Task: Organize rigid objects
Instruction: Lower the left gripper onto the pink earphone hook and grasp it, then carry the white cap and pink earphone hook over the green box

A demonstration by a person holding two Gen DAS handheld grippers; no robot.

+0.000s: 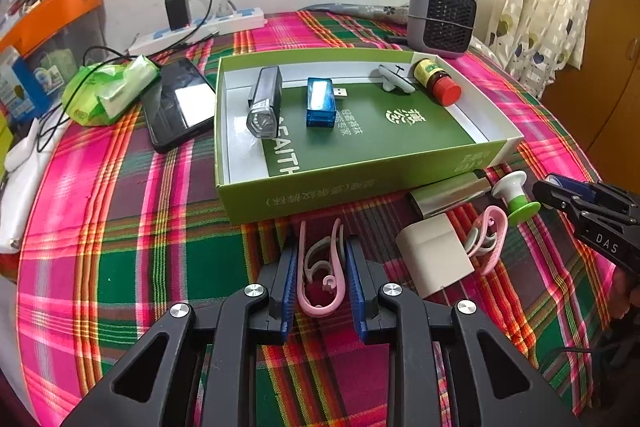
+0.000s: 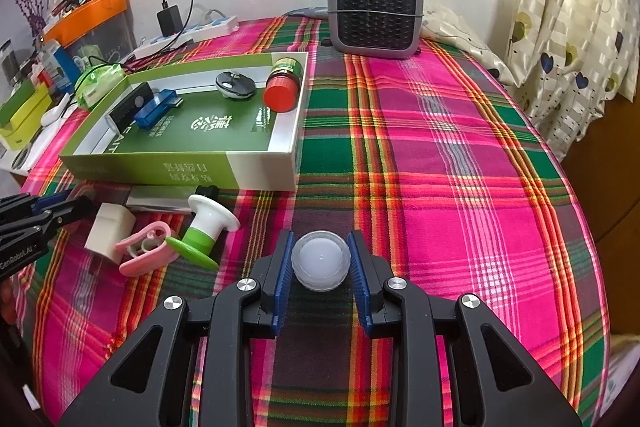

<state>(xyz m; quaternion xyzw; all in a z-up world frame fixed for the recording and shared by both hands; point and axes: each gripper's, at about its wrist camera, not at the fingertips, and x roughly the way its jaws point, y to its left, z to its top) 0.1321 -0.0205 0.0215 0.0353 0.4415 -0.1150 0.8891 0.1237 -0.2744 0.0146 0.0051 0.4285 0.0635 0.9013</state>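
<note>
**A:** Where's the right gripper?

**B:** My view: its fingers flank a white round cap on the plaid cloth, seemingly touching; grip unclear.

**A:** And the left gripper?

**B:** Fingers apart around a pink clip. I'd squeeze centred, then lift towards the green box.

I have the open box at the middle of the table, with a bike light, a USB stick and a pill bottle lined up inside it, left to right. A phone lies just left of the box. Behind it stands a small heater. Before the box lie a power bank, a charger and a spool.
</note>
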